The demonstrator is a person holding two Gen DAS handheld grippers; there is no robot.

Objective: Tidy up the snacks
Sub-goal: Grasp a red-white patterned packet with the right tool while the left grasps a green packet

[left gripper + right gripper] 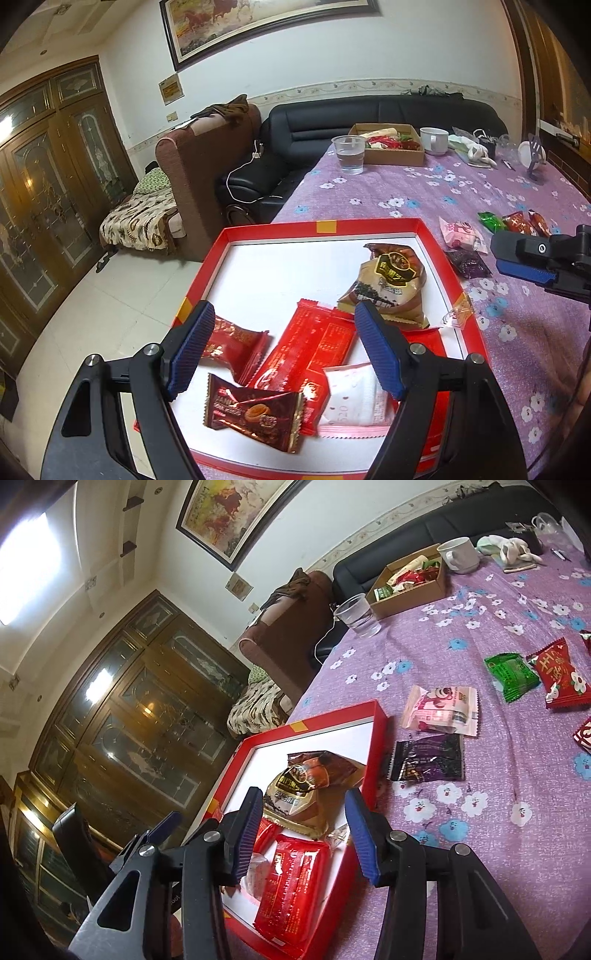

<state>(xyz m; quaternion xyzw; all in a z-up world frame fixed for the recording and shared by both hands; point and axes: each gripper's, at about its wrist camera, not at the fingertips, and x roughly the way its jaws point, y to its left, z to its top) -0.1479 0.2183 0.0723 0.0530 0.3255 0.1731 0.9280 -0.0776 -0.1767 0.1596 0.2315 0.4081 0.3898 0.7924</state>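
Note:
A red box [369, 224] with a white floor sits at the table's near left corner; it also shows in the right wrist view [376, 753]. It holds a brown bun pack [391, 284], a long red pack [314, 347], a small red pack [232, 343], a dark brown pastry pack [255, 417] and a white-pink pack [354, 402]. My left gripper [284, 325] hangs open and empty over the box. My right gripper [303, 812] is open and empty above the box's right edge. A pink pack [439, 709], a purple pack [428, 758], a green pack [511, 675] and a red pack [563, 679] lie on the cloth.
A purple flowered cloth [424, 192] covers the table. At the far end stand a plastic cup of water [348, 153], a cardboard box of snacks [391, 142], a white mug [435, 139] and some clutter. A black sofa [332, 122] lies beyond; the floor drops off left.

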